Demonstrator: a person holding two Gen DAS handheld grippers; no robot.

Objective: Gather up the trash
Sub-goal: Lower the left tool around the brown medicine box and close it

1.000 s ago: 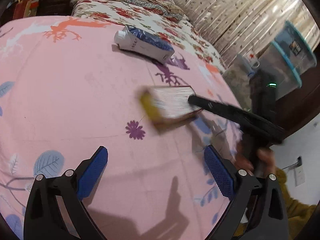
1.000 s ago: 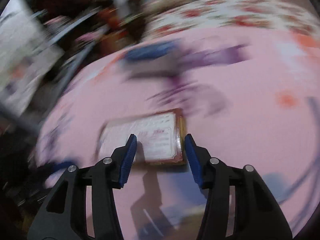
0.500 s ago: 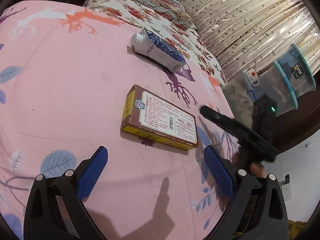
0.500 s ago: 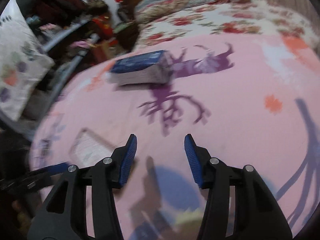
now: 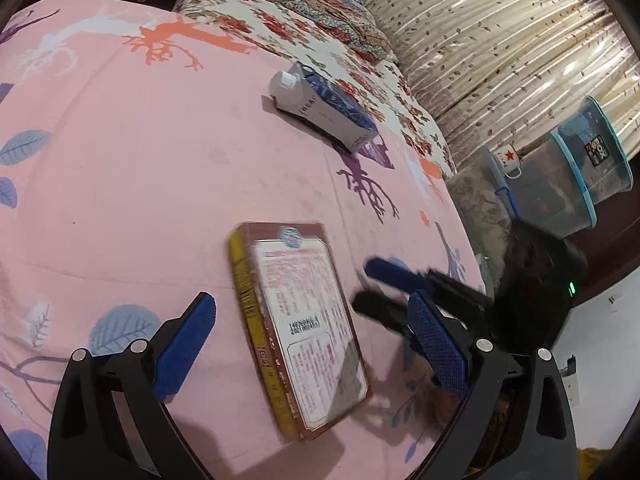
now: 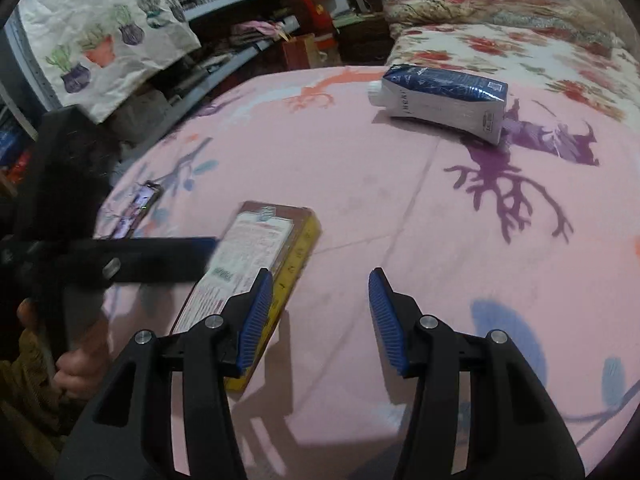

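A flat brown and yellow box (image 5: 302, 320) lies on the pink bedsheet (image 5: 140, 168), between the fingers of my open left gripper (image 5: 312, 336). It also shows in the right wrist view (image 6: 256, 264), left of my open right gripper (image 6: 320, 316). A blue and white carton (image 5: 324, 110) lies on its side farther up the bed, seen too in the right wrist view (image 6: 444, 100). The right gripper appears blurred in the left wrist view (image 5: 400, 284), just right of the box. Both grippers are empty.
A phone (image 6: 136, 208) lies near the bed's left edge. Clear plastic tubs (image 5: 568, 184) and a mug (image 5: 508, 160) stand past the right edge by the curtain. Floral pillows (image 6: 500, 20) sit at the head. Cluttered shelves (image 6: 240, 40) stand left.
The box was let go and now lies still on the sheet. The left gripper has come closer over it. The right gripper swung away, then back beside the box.
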